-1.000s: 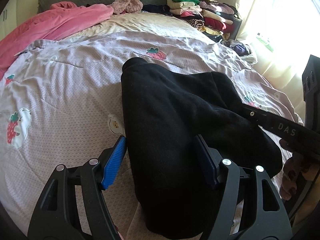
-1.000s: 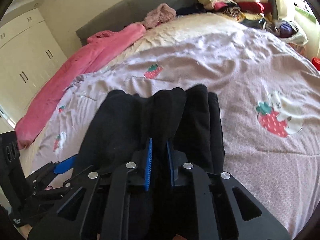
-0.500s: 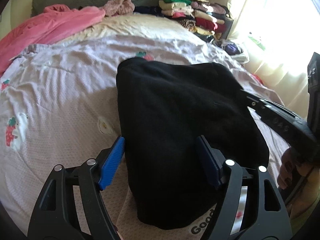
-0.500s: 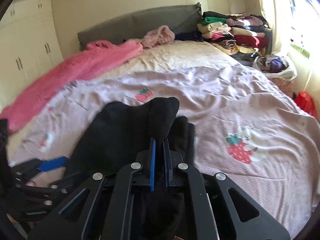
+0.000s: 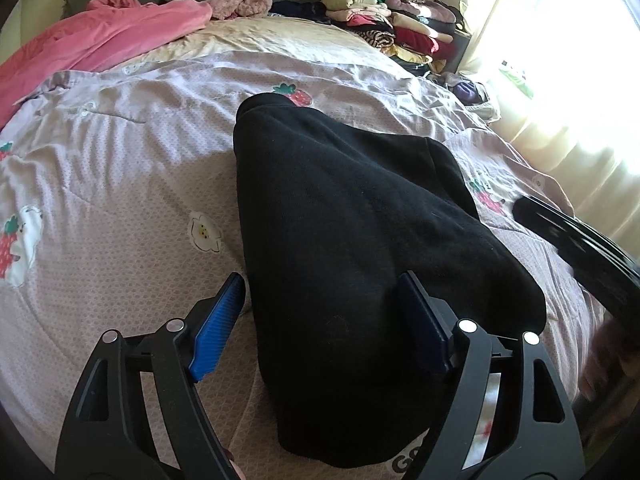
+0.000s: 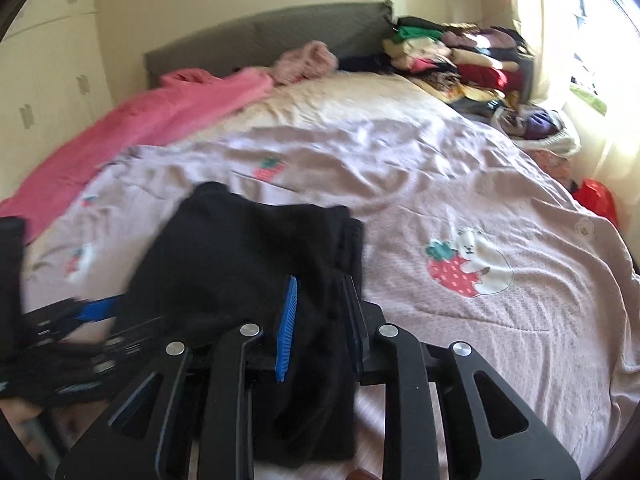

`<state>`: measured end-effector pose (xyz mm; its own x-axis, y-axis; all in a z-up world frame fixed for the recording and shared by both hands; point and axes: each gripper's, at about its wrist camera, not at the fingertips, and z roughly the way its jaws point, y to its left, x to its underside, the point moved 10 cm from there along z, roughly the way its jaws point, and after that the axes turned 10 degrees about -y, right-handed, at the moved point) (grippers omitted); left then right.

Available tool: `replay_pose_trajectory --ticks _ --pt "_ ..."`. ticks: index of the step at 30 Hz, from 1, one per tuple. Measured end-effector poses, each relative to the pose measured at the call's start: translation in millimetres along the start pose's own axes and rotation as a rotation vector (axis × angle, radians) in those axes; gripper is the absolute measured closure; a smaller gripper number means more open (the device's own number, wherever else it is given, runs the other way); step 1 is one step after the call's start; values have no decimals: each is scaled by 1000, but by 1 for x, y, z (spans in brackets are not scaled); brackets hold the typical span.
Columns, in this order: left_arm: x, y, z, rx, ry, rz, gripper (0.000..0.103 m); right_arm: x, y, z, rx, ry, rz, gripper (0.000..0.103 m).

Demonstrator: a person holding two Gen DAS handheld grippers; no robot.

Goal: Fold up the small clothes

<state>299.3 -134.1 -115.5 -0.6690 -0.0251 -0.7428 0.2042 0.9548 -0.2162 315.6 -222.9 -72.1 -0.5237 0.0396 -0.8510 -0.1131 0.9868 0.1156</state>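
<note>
The right gripper (image 6: 318,312) hovers low over the near right edge of a black garment (image 5: 352,232), its jaws opening; a fold of the dark cloth lies between the blue pads, which no longer seem to press on it. The left gripper (image 5: 324,320) stands wide and is opening further, straddling the garment's near end; its left pad is clear of the cloth, while the right one sits against or just over the fabric, I cannot tell which.

The garment lies folded in a thick, roughly oblong bundle on the lilac bedspread (image 5: 120,168) with strawberry prints. Its long axis runs away from both grippers, from the near edge of the bed toward the far headboard (image 6: 260,36).

Both grippers are at the near end. The left is centred on the bundle; the right sits at its right-hand edge, just beside the left. Any further fold would likely bring the near end toward the far one.
</note>
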Motion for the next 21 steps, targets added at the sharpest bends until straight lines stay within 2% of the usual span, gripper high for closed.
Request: replay_pose_trajectory --ticks 1,3,5,9,10,11,14,17,21 --pt "0 0 -1 -2 -1 2 32 4 6 -6 -29 4 13 81" --pt "0 1 -2 0 0 -2 32 16 10 -12 -42 29 34 72" --pt "0 1 -4 0 -1 -1 32 24 11 -15 -39 44 44 70" --pt "3 2 -11 2 -4 2 32 42 14 -13 -90 100 96 69" --pt "4 2 -13 2 -2 2 32 46 15 -12 -92 113 95 70" --pt "6 2 -14 4 1 0 32 49 15 -11 -89 119 92 88" --pt "11 -3 -20 13 6 13 32 48 13 -15 -71 103 82 88" --pt "19 -9 -19 19 24 37 32 60 10 -7 -14 133 43 86" --pt "28 -11 -19 20 42 35 31 70 5 -2 1 149 73 84"
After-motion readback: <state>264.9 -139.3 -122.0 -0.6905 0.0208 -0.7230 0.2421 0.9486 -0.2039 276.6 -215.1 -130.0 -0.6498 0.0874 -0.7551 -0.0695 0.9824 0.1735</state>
